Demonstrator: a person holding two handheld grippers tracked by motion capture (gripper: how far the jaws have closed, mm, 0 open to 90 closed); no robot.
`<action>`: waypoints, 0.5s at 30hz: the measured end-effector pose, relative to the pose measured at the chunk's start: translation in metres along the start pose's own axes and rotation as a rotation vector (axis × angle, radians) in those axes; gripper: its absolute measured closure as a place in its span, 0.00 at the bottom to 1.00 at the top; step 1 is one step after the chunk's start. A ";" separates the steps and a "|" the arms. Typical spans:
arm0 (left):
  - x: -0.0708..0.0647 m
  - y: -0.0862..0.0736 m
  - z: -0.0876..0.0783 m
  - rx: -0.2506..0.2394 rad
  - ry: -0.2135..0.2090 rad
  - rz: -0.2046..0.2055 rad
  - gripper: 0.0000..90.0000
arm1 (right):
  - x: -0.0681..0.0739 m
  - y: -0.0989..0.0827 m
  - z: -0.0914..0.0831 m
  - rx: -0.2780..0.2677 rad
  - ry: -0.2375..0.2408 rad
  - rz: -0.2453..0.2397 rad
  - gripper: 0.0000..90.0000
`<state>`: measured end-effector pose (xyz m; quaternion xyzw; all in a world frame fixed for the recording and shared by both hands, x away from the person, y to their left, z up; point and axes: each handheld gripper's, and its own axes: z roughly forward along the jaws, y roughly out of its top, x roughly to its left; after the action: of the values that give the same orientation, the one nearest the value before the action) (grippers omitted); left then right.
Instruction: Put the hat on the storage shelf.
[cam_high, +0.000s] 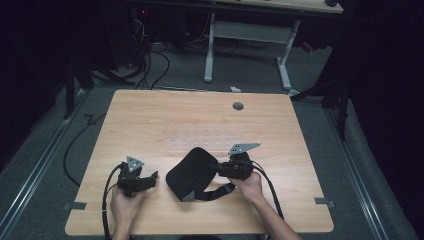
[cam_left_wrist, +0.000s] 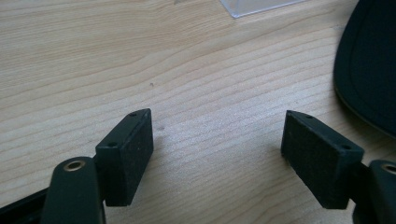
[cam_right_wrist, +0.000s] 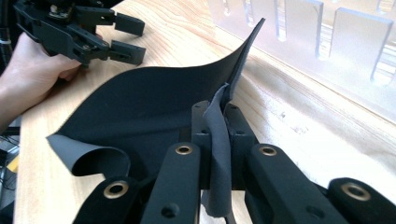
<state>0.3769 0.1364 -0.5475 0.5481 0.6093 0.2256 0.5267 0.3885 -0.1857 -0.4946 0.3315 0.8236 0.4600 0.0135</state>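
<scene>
A black flexible pad (cam_high: 192, 172) with a grey underside lies on the wooden table (cam_high: 150, 115) near its front edge. My right gripper (cam_high: 216, 169) is at the pad's right side and is shut on its edge. In the right gripper view the jaws (cam_right_wrist: 219, 116) pinch a lifted fold of the pad (cam_right_wrist: 140, 98), and one corner curls over to show grey. My left gripper (cam_high: 151, 179) rests left of the pad and apart from it. It stands open (cam_left_wrist: 217, 154) over bare wood, with the pad's edge (cam_left_wrist: 369, 60) off to the right. The same left gripper (cam_right_wrist: 133, 39) shows open in the right gripper view.
A clear plastic rack (cam_right_wrist: 327, 42) with slots stands on the table just beyond the pad, faint in the high view (cam_high: 200, 140). A round cable hole (cam_high: 238, 106) sits near the far edge. Another desk (cam_high: 250, 30) and cables lie on the floor behind.
</scene>
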 end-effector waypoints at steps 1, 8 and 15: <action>0.000 0.000 0.000 0.000 0.000 0.000 0.28 | 0.000 0.000 0.000 0.000 0.000 0.000 0.95; 0.000 0.000 0.000 0.003 -0.004 -0.001 0.28 | 0.005 -0.004 -0.022 -0.034 -0.009 0.018 0.95; -0.001 0.000 -0.001 0.011 -0.021 0.000 0.27 | 0.002 -0.011 -0.040 -0.070 -0.024 0.062 0.95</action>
<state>0.3754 0.1362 -0.5471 0.5533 0.6047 0.2166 0.5303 0.3684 -0.2184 -0.4794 0.3617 0.7962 0.4846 0.0209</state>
